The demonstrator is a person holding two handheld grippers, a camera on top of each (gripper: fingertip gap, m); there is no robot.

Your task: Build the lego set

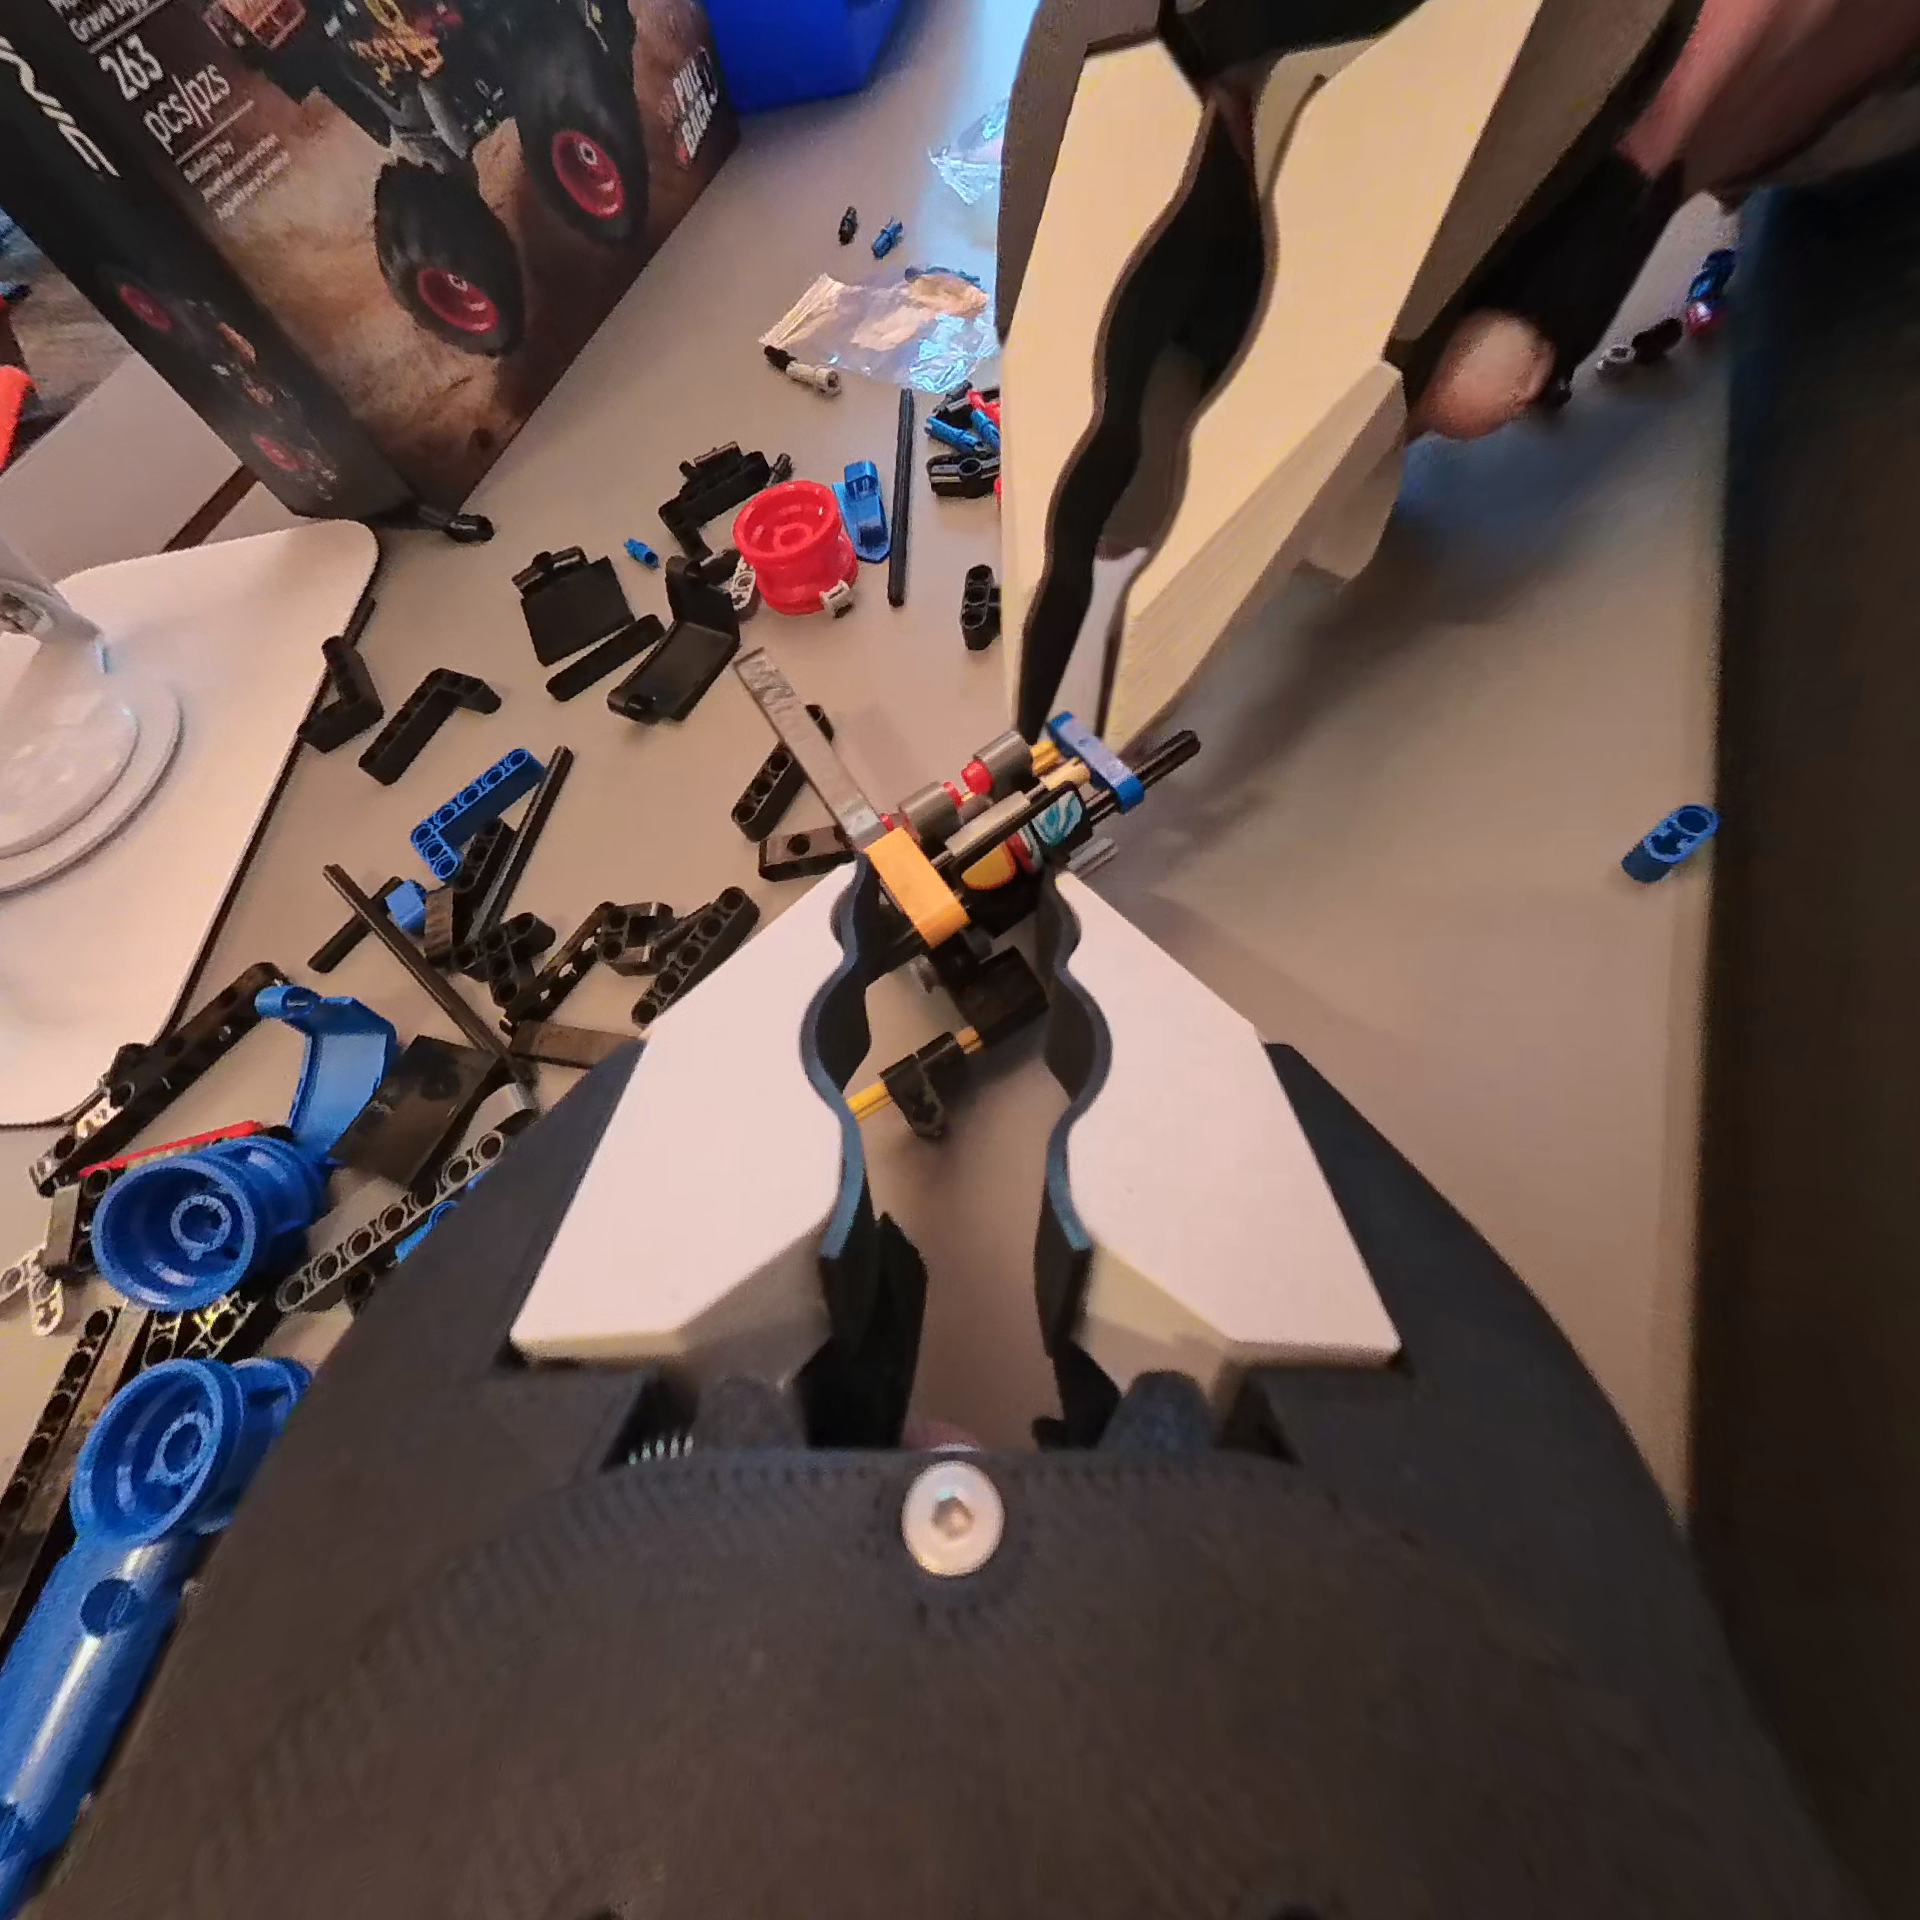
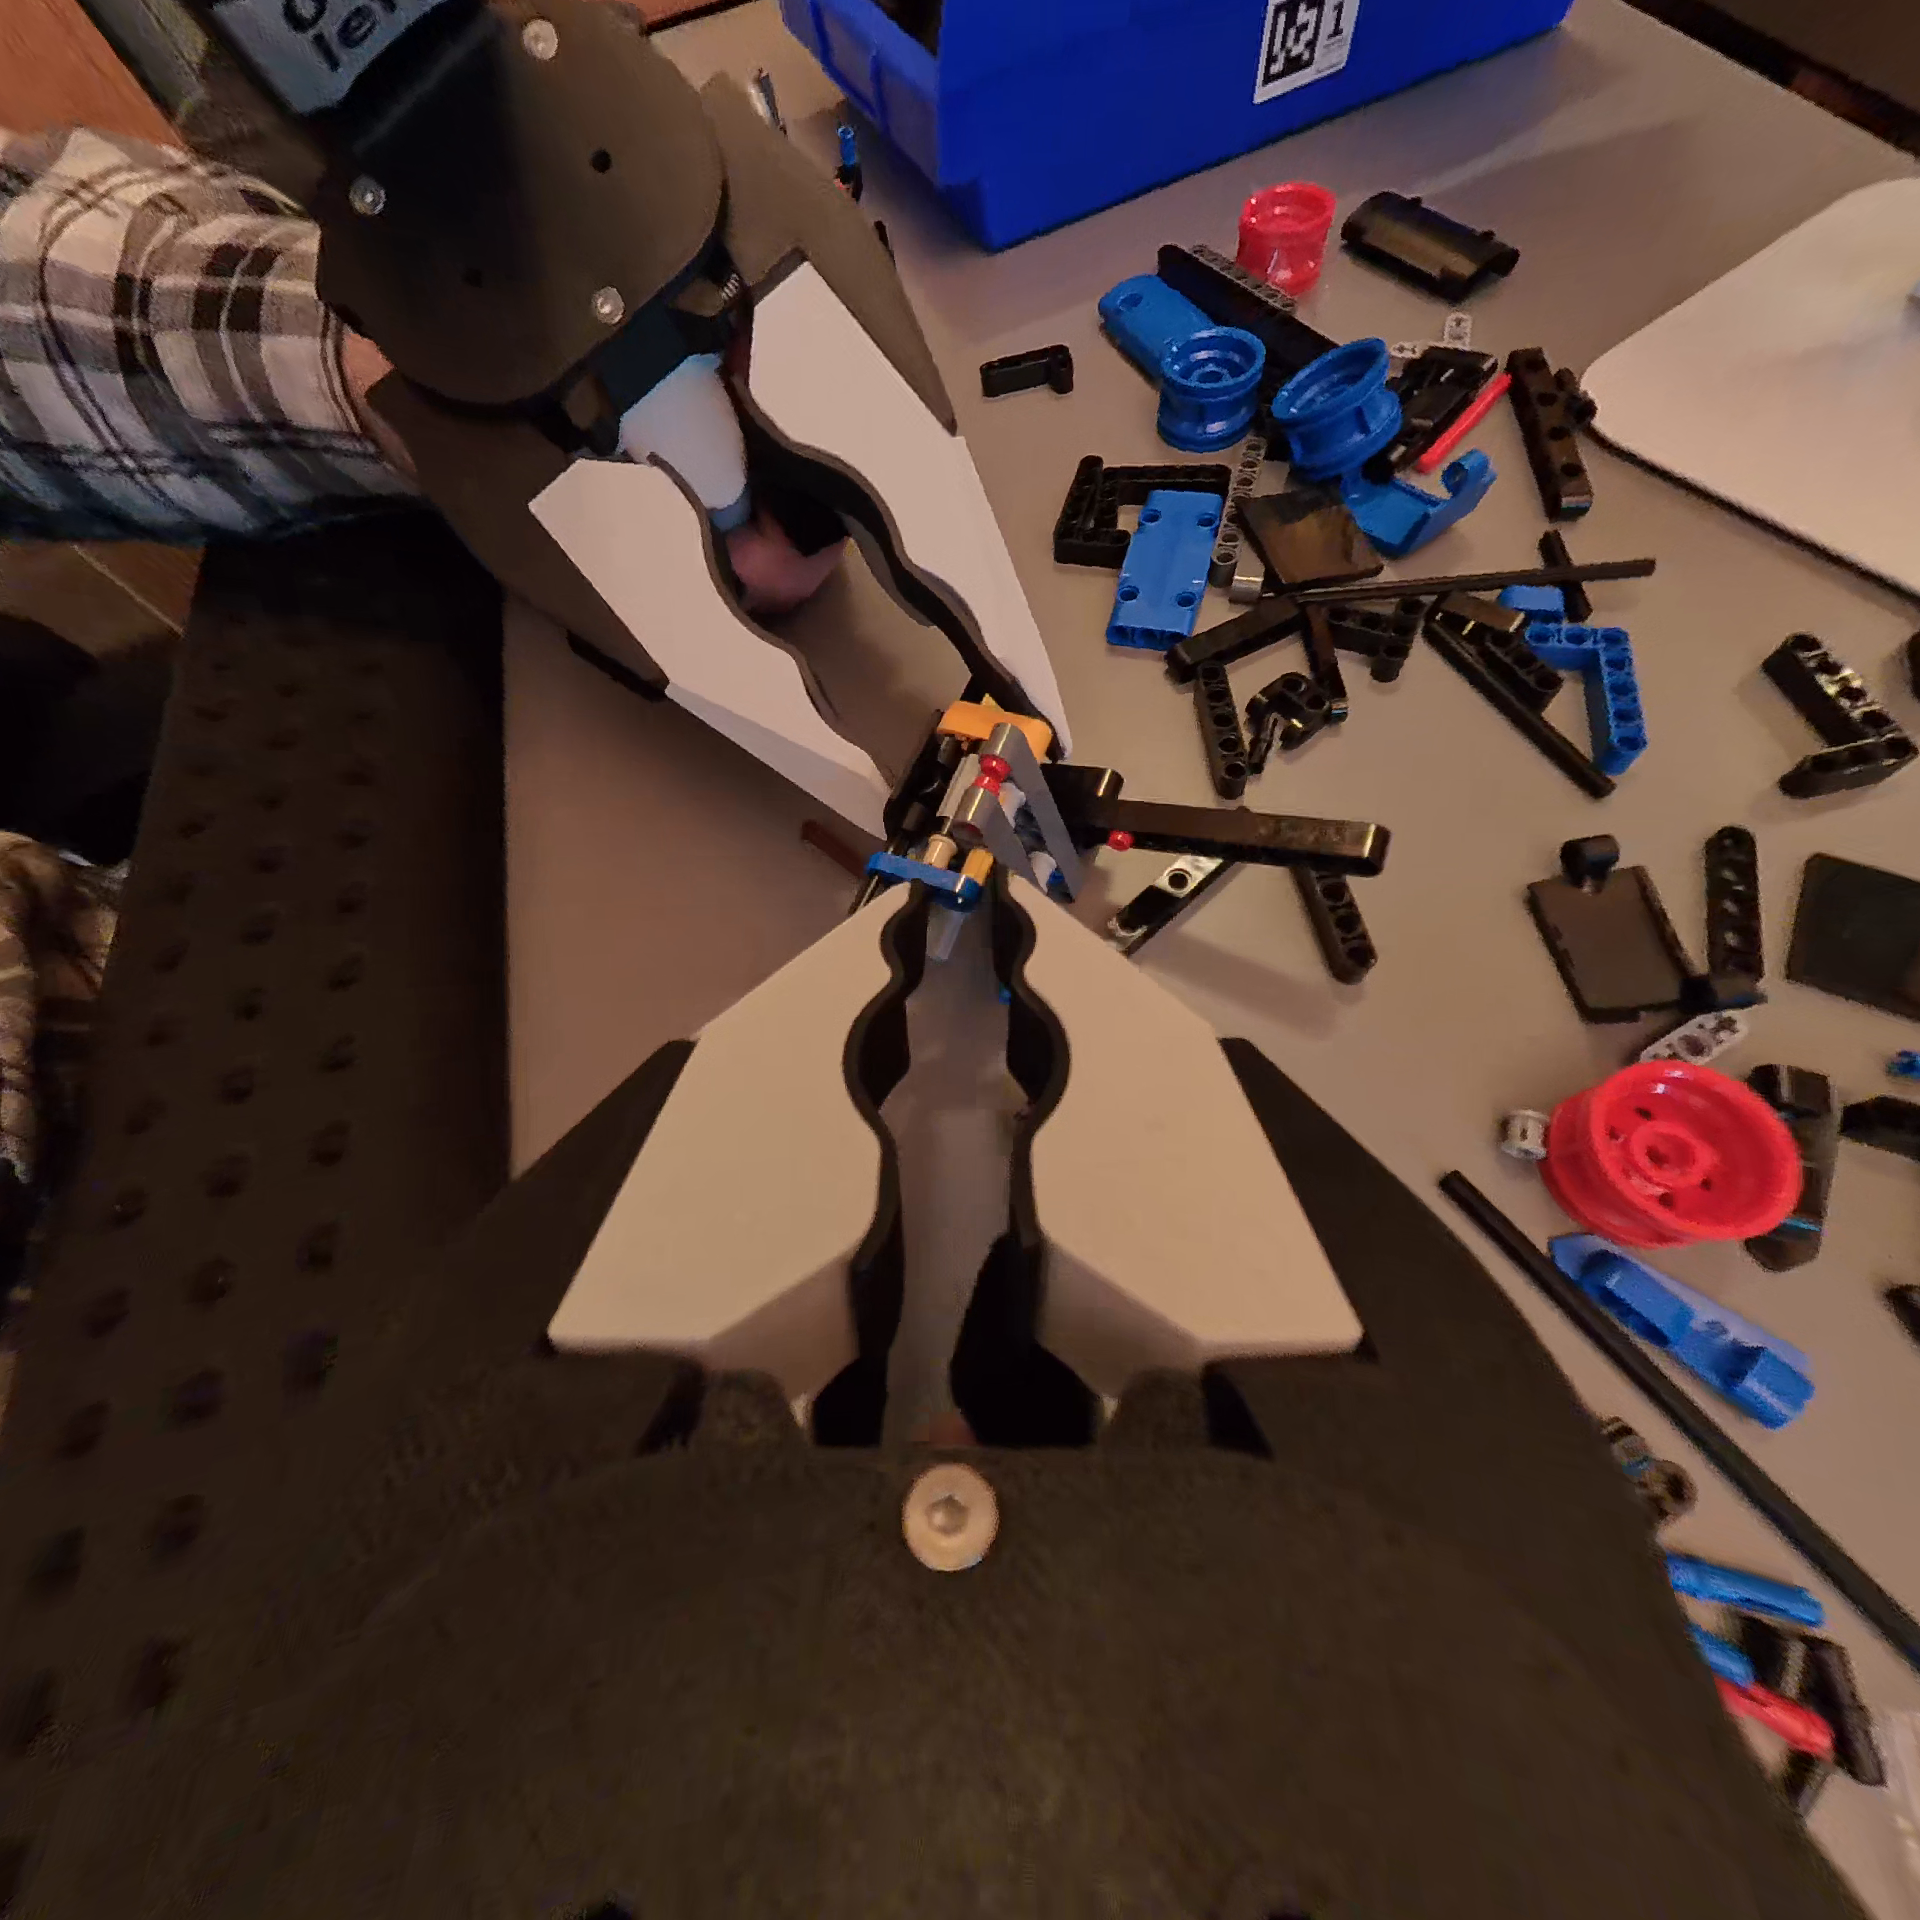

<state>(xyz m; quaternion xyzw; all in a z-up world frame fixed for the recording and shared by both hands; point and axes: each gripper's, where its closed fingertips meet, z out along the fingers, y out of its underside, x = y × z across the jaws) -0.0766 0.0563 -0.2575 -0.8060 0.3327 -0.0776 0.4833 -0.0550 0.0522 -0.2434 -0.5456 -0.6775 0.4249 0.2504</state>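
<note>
Left wrist view: left gripper and right gripper both clamp the small sub-assembly — build barely started (loose parts cover table).

In the left wrist view the partly built assembly sits at frame centre, between the left gripper below it and the right gripper coming from the upper right. Loose pieces spread over the table to the left. The set's box stands upper left, and a wheel hub lies below and to the right of it.
</note>
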